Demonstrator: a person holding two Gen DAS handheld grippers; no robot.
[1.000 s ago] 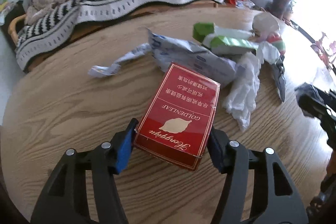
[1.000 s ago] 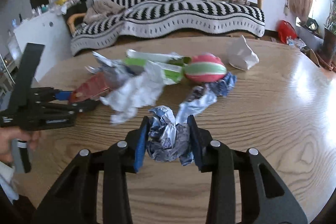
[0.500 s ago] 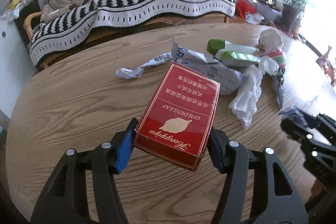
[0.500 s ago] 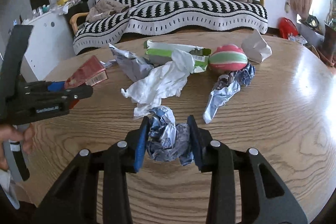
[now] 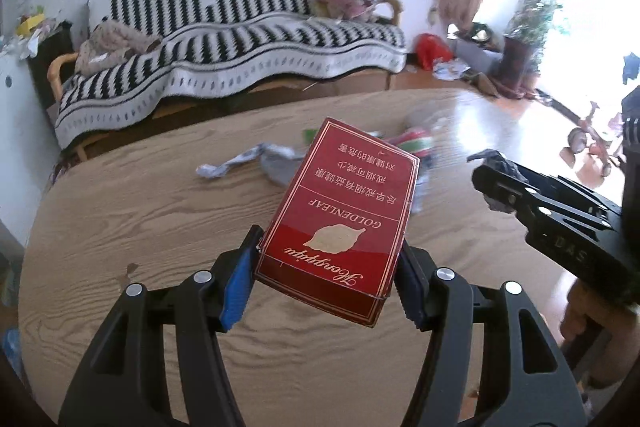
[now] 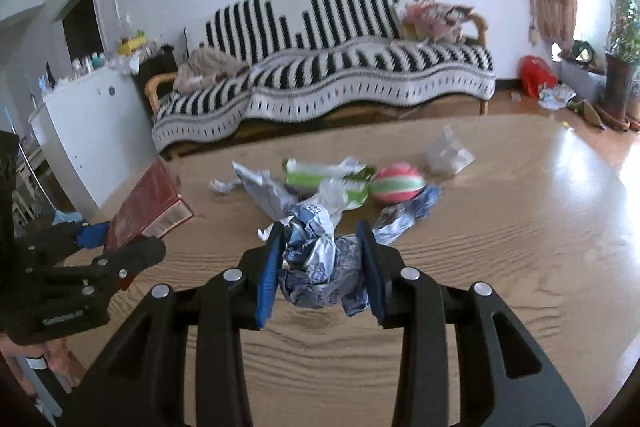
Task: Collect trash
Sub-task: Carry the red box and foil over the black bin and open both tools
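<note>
Two pieces of trash were already off the round wooden table (image 6: 520,247) — a flat red cardboard cigarette pack (image 5: 340,223) and a crumpled blue-and-white foil wrapper (image 6: 320,263) — each lifted clear in its own claw. No bin showed in either view, so where they would go could not be told.

More remained ahead of the claws: a torn silver wrapper (image 6: 264,191), a green-and-white packet (image 6: 320,173), a pink-and-green striped ball (image 6: 398,183), a white crumpled paper (image 6: 448,153) further off, and a blue-and-silver wrapper (image 6: 404,215) just beyond the right claw's tips.

The left gripper (image 5: 324,281) stood about half open, clenched on the pack's near end, the pack jutting forward and upward past the pads. The right gripper (image 6: 320,269) was narrower, its pads pressed into both sides of the foil wad — a firm-looking hold.
</note>
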